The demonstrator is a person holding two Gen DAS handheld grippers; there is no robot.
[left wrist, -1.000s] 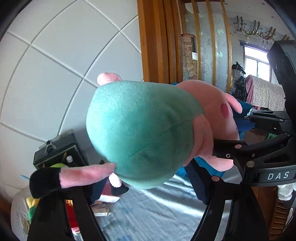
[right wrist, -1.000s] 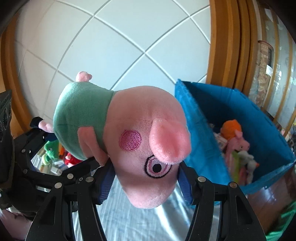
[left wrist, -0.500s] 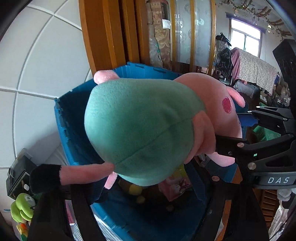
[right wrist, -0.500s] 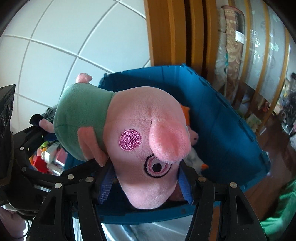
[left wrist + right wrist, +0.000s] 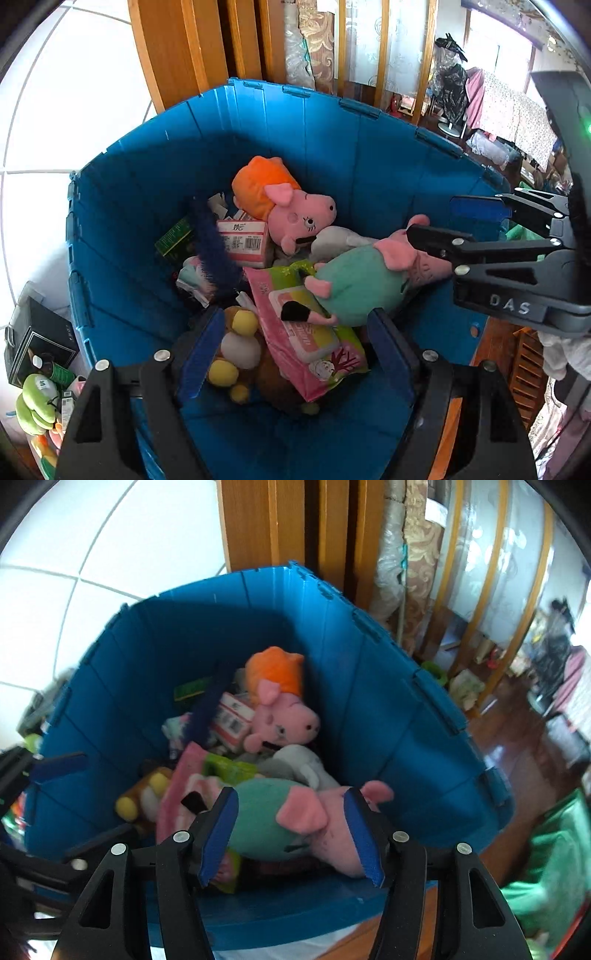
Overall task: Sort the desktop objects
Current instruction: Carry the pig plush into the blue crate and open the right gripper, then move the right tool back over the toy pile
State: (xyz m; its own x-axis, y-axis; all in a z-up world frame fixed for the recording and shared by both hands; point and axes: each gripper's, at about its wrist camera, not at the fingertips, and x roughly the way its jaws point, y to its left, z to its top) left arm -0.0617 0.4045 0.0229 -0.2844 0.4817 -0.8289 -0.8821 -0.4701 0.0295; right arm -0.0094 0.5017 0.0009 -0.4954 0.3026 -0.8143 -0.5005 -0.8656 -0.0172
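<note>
Dropping the green-dressed pig into the blue bin

Snagging is the main risk from here. The green-dressed pig plush (image 5: pixel 360 282) lies on top of the heap inside the blue bin (image 5: pixel 147 206), on a pink and green packet (image 5: pixel 306 332) and just beside the orange-dressed pig (image 5: pixel 284 206). Its pink head sits low against the near wall, under the right gripper (image 5: pixel 291 834). A finger pulled back carelessly could hook an ear or an arm and drag the toy up again. The heap also looks loose, so the plush may roll toward the wall or tip the packet.

Both tools are released. The left gripper (image 5: pixel 291 354) has its 2 blue pads wide apart with the toy lying well below them, untouched. The right gripper's jaws have just been opening; in its own view the plush shows between the 2 pads, yet it rests down in the bin and the pads do not press on it.

Both hands hover over the bin's near rim, tilted steeply downward into it, side by side, the right one reaching in across the left view.
</note>
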